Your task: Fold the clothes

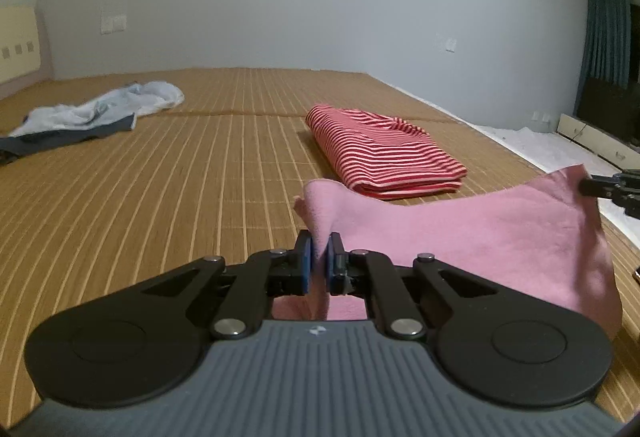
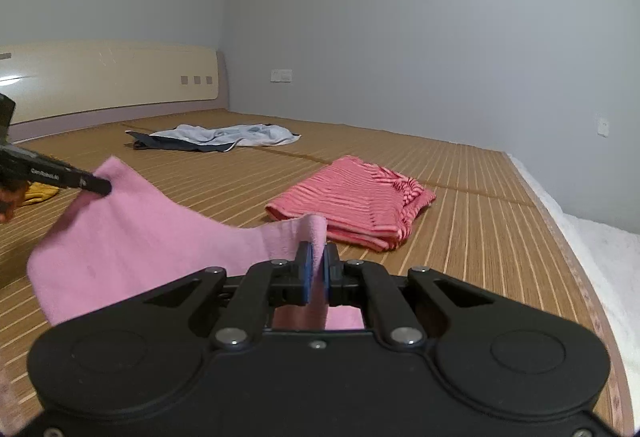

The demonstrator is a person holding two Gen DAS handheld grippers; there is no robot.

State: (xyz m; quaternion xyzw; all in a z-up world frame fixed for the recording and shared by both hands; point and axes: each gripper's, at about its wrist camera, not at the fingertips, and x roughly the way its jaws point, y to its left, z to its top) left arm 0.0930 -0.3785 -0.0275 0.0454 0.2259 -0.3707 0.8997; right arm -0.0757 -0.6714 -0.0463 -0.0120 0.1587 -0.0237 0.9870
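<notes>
A pink cloth point(image 1: 480, 237) hangs stretched between my two grippers above the bamboo mat. My left gripper point(image 1: 319, 257) is shut on one corner of it. My right gripper point(image 2: 316, 265) is shut on the other corner; the pink cloth point(image 2: 132, 229) spreads to the left in the right wrist view. The right gripper's tip point(image 1: 596, 185) shows at the right edge of the left wrist view. The left gripper's tip point(image 2: 96, 184) shows at the left of the right wrist view. A folded red-and-white striped garment point(image 1: 384, 153) lies on the mat beyond the cloth; it also shows in the right wrist view point(image 2: 352, 197).
A crumpled pale blue and dark garment point(image 1: 92, 117) lies at the far left of the mat point(image 1: 200, 177); it also shows in the right wrist view point(image 2: 224, 137). A yellow item point(image 2: 38, 193) lies at the left. A headboard point(image 2: 108, 77) and walls bound the bed; the mat's edge runs along the right.
</notes>
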